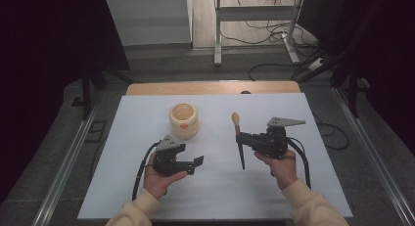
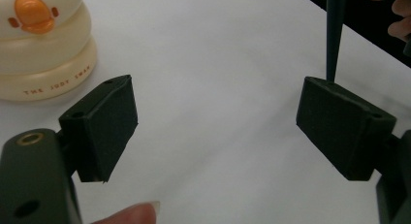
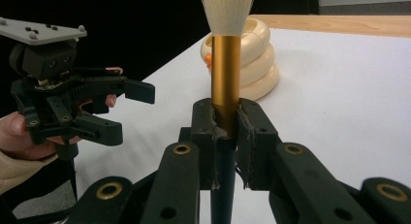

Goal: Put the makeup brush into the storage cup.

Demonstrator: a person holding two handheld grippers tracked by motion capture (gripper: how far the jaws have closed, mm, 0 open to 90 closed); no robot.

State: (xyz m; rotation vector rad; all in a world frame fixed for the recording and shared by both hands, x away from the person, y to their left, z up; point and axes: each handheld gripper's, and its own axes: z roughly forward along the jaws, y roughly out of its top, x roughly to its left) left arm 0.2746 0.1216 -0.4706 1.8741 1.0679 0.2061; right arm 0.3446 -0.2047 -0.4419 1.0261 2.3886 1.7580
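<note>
We see the brush (image 3: 226, 64) clamped upright-ish in the right tongs (image 3: 227, 120), above the white worktop (image 1: 215, 187), approx. near the cream holder (image 1: 184, 121). Left tongs (image 2: 215, 122) are wide open w/ nothing between, well apart from the brush.

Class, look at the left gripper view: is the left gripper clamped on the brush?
No. The left gripper stands open over bare white table, with nothing between its jaws; the brush stands apart beyond it.
</note>
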